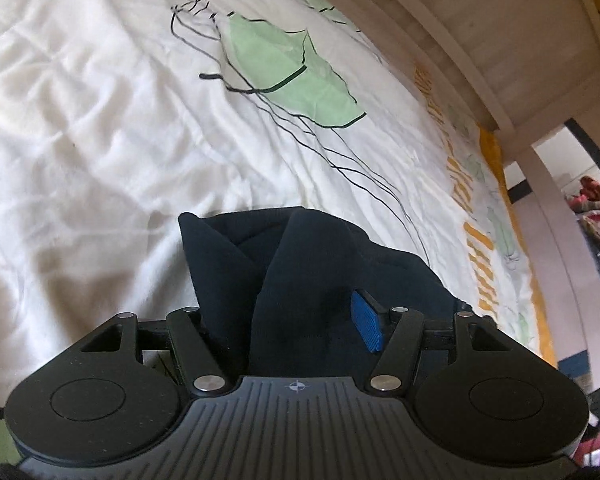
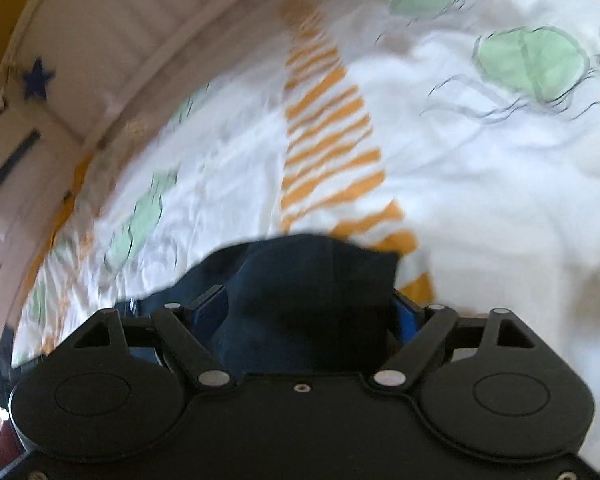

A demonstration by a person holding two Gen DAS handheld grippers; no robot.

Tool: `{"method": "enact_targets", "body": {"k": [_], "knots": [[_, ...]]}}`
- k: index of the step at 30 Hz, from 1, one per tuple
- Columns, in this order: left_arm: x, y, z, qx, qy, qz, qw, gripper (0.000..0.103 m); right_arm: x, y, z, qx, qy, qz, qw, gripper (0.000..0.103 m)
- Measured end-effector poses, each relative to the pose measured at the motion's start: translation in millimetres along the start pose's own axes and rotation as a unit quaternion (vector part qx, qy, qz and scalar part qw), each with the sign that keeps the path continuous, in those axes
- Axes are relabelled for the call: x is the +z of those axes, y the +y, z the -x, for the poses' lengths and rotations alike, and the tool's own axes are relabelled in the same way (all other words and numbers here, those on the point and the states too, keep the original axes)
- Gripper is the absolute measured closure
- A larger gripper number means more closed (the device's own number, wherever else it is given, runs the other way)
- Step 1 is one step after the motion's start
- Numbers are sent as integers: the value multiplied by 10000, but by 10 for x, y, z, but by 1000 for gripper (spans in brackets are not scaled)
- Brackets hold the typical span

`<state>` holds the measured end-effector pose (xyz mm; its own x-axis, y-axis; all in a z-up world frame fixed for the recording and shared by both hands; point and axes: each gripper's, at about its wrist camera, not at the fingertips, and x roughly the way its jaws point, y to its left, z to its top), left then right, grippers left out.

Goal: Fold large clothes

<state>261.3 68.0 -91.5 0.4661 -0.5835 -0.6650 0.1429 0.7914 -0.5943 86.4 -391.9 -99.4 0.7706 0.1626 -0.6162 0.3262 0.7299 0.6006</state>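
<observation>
Ahead of the left gripper (image 1: 287,320) the white printed bedcover (image 1: 99,128) lies open and unobstructed to the left and forward. A bunched fold of dark navy garment (image 1: 291,264) fills the gap between its parted jaws and blocks the near ground. To the right, a pale wooden bed frame (image 1: 500,40) bounds the bedcover. The right gripper (image 2: 308,312) likewise has navy cloth heaped between its spread jaws; beyond it, open bedcover extends right, with the frame rail closing the left side.
</observation>
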Motion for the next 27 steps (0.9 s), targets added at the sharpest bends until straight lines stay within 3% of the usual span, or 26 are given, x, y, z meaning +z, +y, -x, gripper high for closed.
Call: {"method": "enact_targets", "body": {"k": [8, 11, 17, 21, 27], "knots": [[-56, -165, 258, 461, -542, -186, 9973, 43, 18, -29, 224, -581, -811, 93, 9950, 18], [-120, -330, 410, 659, -783, -354, 9941, 23, 6, 60, 294, -683, -1055, 400, 9913, 14], [-358, -838, 642, 995, -1214, -1077, 9817, 14, -25, 190, 334, -651, -1240, 814, 9868, 7], [-540, -1216, 667, 973, -1215, -1545, 9757, 13, -51, 279, 367, -584, -1296, 996, 9848, 3], [-840, -1618, 443, 1027, -882, -2095, 9684, 13, -157, 416, 497, -374, -1348, 1151, 9835, 0]]}}
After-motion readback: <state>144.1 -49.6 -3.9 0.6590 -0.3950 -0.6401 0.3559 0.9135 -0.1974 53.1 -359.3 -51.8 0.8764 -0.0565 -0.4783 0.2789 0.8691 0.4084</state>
